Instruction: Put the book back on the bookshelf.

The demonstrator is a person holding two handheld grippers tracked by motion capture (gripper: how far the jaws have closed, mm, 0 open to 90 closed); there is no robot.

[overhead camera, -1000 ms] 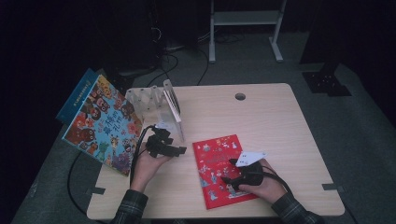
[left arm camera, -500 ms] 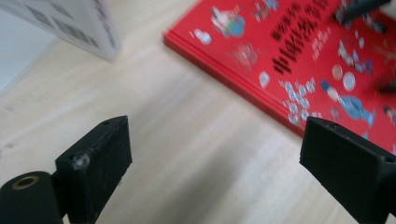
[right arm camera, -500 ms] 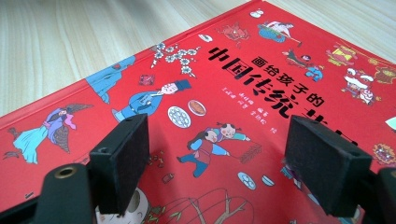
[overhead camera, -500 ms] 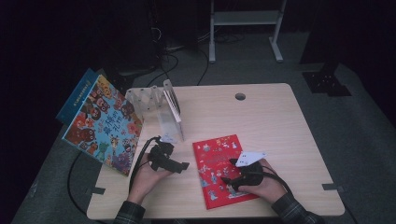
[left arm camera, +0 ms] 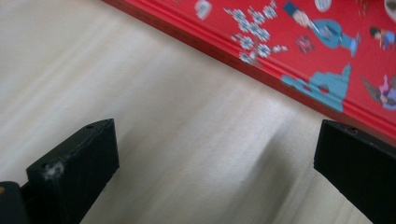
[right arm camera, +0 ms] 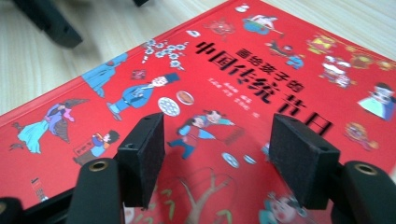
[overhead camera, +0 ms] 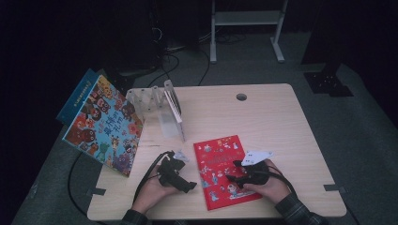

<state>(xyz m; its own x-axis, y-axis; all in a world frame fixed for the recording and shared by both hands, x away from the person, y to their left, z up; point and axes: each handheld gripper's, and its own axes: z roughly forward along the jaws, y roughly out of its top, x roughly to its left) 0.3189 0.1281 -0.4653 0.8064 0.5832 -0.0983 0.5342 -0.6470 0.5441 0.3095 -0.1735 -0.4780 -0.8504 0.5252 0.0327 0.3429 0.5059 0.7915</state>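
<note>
The red book (overhead camera: 224, 170) lies flat on the counter (overhead camera: 281, 126) near its front edge. The right tool (overhead camera: 233, 177) hovers over the cover, jaws apart; the left tool (overhead camera: 190, 185), jaws wide apart, sits just beside the book's left edge

Two hand-held black claws, plaid-cuffed sleeves behind them

The left claw (overhead camera: 191, 186) is black all over, with a black cable looping back from it past the left hand (overhead camera: 152, 190). The right claw (overhead camera: 230, 178) is black too, topped by a pale three-cornered plate, and a dark cable curls round the right hand (overhead camera: 267, 185). Both sleeves are dark plaid at the cuff. Close up, the jaws are blocky, matte black pads with squared edges; the left pair has a small hole near each top edge and a pale scuff on one, while the right pair sits on rounded black arms with metal-ringed screw holes.
</note>
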